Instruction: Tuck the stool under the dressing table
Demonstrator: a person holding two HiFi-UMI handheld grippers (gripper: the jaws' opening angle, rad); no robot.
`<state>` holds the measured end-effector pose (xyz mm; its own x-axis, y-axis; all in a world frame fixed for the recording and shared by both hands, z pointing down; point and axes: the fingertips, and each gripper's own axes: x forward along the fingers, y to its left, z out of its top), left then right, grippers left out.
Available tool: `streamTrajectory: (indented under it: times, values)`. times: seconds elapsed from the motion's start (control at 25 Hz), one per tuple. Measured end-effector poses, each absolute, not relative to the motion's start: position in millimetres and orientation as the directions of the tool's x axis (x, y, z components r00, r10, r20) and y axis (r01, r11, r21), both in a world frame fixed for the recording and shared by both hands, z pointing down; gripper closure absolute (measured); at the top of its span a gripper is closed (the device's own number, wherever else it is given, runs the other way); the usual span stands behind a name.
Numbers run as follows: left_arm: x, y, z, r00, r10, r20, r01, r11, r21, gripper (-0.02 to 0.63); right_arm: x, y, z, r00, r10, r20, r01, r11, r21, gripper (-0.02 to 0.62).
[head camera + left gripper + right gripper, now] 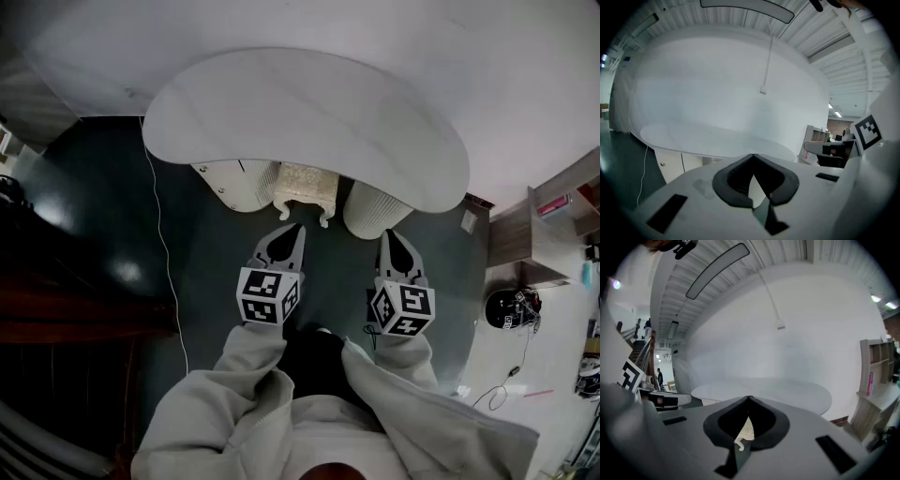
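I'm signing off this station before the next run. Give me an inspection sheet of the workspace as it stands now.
Surface: dressing table, white curved top, nothing seen on it.
Job's things: stool stands between the table's two pedestals, partly under the top, front legs showing.
Clutter: black helmet-like thing on the floor at the right.
Grippers: left gripper and right gripper both shut, empty, apart from the stool.
Cables: white cable across the dark floor at the left; second cable at the right.
Surroundings: shelf unit at the right; white wall behind.
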<state>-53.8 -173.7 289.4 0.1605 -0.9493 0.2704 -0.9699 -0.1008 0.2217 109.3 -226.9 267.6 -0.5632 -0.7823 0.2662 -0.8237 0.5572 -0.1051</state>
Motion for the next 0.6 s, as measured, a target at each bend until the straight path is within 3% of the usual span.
streamTrajectory:
  times: [0.6]
  values:
    - [-5.5, -92.7, 234.7, 0.206, -0.961, 0.184, -0.975, -0.187, 0.116, 0.592, 155.4, -132.0, 219.7, -0.585, -0.776, 0.238, -0.807, 0.585, -0.077, 0.545]
